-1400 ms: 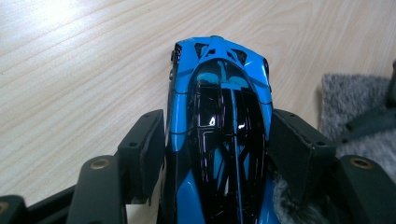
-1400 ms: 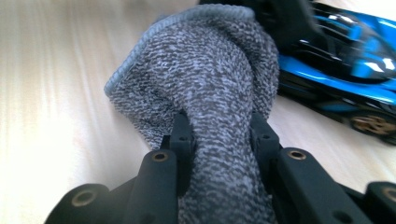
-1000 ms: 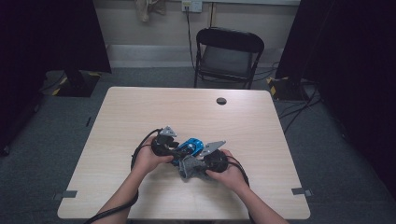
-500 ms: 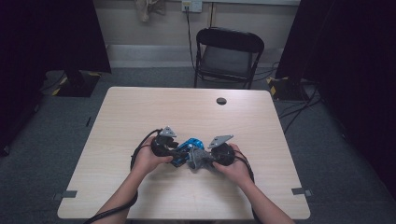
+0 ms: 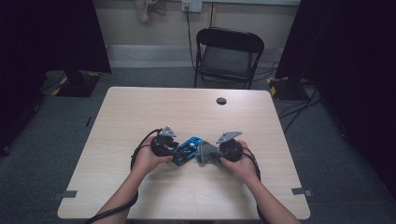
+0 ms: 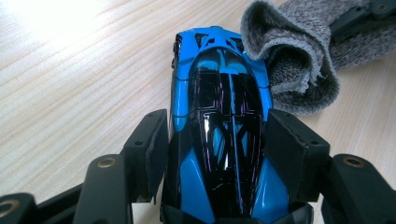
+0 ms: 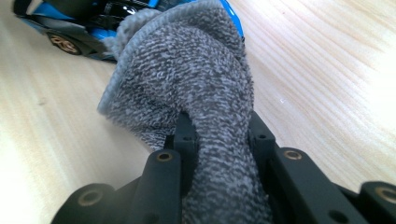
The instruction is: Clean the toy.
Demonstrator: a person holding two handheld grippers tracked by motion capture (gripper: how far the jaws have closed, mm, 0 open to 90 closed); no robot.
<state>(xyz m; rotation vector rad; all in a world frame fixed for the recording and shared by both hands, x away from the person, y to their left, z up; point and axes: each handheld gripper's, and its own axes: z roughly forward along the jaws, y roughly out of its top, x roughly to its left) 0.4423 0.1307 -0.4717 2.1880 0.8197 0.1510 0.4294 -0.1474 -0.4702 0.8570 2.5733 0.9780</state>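
Item: 1 blue toy car [image 6: 219, 126], lying near the desk's [image 5: 140, 112] front edge, midway between its side edges, long axis running left gripper [image 5: 164, 145] to right gripper [image 5: 223, 150]. Left jaws are clamping its flanks. Right gripper is pinching 1 grey cloth [image 7: 187, 79], touching the car's far end.

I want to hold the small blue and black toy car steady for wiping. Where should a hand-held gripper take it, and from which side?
Grip the blue and black toy car across its flat long flanks, coming in lengthwise from one end, probably as the left hand-held gripper does.
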